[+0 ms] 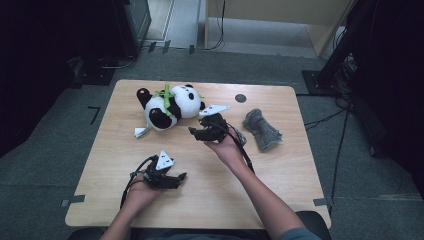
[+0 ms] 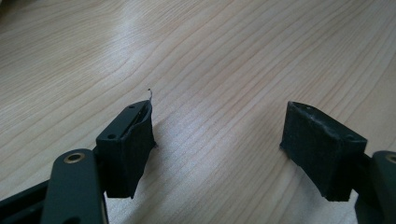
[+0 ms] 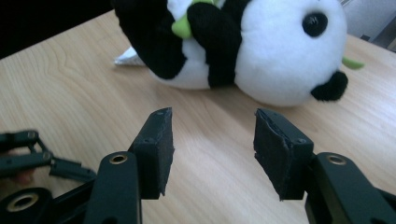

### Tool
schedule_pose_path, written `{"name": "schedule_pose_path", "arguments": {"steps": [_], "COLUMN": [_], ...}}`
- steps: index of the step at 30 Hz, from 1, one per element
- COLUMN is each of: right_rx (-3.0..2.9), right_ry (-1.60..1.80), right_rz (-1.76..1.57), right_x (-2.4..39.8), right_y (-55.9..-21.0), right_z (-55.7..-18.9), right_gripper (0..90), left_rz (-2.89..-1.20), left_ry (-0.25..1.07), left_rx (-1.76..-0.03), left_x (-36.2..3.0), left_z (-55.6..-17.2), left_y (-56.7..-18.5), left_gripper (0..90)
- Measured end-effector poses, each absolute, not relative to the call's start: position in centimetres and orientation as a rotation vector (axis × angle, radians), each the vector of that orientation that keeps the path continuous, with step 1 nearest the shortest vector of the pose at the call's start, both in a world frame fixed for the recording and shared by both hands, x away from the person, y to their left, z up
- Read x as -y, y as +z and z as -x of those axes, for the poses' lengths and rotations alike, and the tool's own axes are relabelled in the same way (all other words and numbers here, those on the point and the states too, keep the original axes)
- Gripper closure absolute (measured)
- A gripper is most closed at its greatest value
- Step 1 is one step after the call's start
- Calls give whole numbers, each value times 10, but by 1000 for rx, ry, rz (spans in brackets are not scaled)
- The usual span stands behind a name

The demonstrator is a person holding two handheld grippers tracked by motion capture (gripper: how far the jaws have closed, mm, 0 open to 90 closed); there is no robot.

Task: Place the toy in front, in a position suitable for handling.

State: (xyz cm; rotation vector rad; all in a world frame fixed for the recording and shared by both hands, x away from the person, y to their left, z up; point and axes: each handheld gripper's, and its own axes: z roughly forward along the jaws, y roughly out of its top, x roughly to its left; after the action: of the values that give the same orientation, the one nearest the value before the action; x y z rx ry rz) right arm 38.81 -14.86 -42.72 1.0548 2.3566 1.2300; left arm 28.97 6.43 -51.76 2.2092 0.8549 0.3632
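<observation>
Panda plush (image 1: 170, 106) lies on its side at table (image 1: 280, 165) far edge, ungripped; right gripper (image 3: 212, 149) just short of it, jaws apart, empty. Left gripper (image 2: 219, 149) idle, jaws apart. Risk: shallow pinch slips off fur

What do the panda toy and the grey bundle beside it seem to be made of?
The panda toy looks like soft plush: fuzzy, matt black and white pile, with a glossy eye that is probably plastic. The grey bundle seems to be crumpled cloth, perhaps knitted; its mottled, wrinkled surface suggests so, but it is too small to tell for sure.
</observation>
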Motion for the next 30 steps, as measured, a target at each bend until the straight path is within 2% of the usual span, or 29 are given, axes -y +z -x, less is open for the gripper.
{"name": "schedule_pose_path", "arguments": {"steps": [15,22,27,30], "right_rx": [-2338,-2348,-2298,-2285], "right_ry": [1287,1281,1283,1288], "right_rz": [-1064,-1067,-1060,-1084], "right_x": [100,89,82,80], "right_y": [-427,-434,-434,-434], "right_z": [-411,-415,-424,-430], "right_gripper": [612,614,553,465], "left_rz": [-2211,-2211,-2212,-2212], "left_ry": [364,361,360,359], "left_rx": [-848,-850,-846,-844], "left_x": [-64,-64,-64,-63], "left_z": [-290,-289,-289,-289], "left_y": [-518,-518,-518,-518], "left_gripper": [249,249,249,249]}}
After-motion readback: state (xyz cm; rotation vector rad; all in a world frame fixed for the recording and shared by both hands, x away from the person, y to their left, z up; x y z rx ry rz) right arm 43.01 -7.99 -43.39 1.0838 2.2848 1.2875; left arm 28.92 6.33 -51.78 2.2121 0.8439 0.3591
